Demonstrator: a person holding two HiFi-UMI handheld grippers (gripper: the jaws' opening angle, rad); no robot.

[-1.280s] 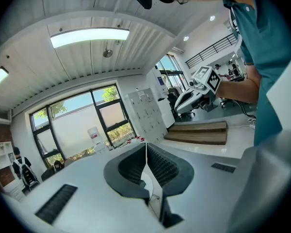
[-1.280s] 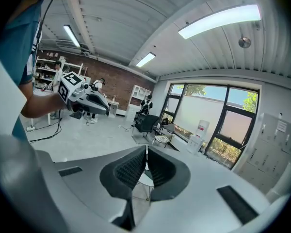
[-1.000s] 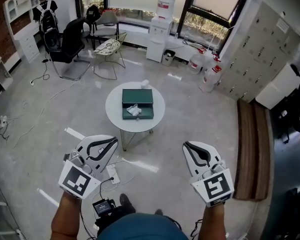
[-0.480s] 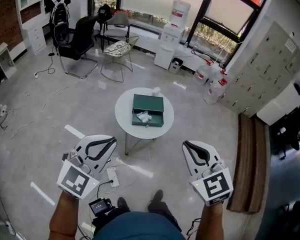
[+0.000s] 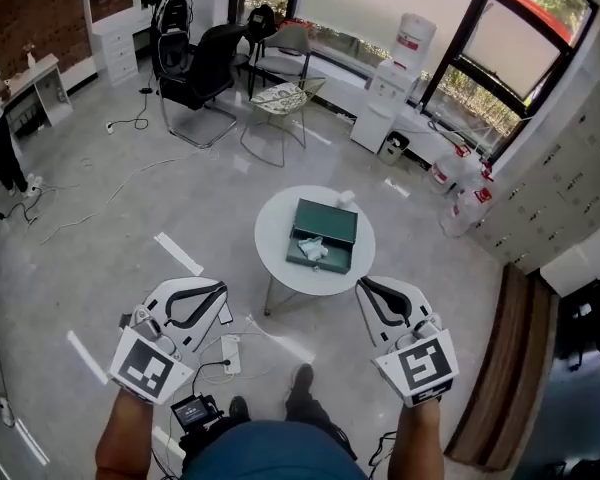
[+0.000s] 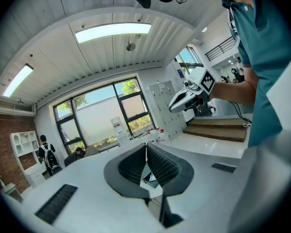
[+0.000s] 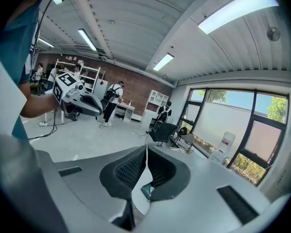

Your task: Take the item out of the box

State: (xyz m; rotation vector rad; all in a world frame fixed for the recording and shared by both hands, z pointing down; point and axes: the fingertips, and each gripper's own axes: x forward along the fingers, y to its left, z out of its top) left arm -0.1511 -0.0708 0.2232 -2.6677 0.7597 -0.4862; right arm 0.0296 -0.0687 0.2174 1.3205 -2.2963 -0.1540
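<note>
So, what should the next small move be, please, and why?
Probably bring the left gripper and the right gripper, both shut, nearer the round white table: the open green box on it, holding a crumpled white item, lies well ahead of them.

Bench point(image 5: 278, 230): round, white top, mid-floor.
Office chair point(image 5: 205, 68): black, far left, just beside wire chair point(image 5: 280, 103) w/ patterned cushion.
Water dispenser point(image 5: 385, 93): white, by window; jugs point(image 5: 470, 203) on floor to its right.
Lockers point(image 5: 550, 198): grey, right wall.
Power strip point(image 5: 230, 353): white, on floor, cable attached.
Shelf unit point(image 5: 115, 28): white, at brick wall.
</note>
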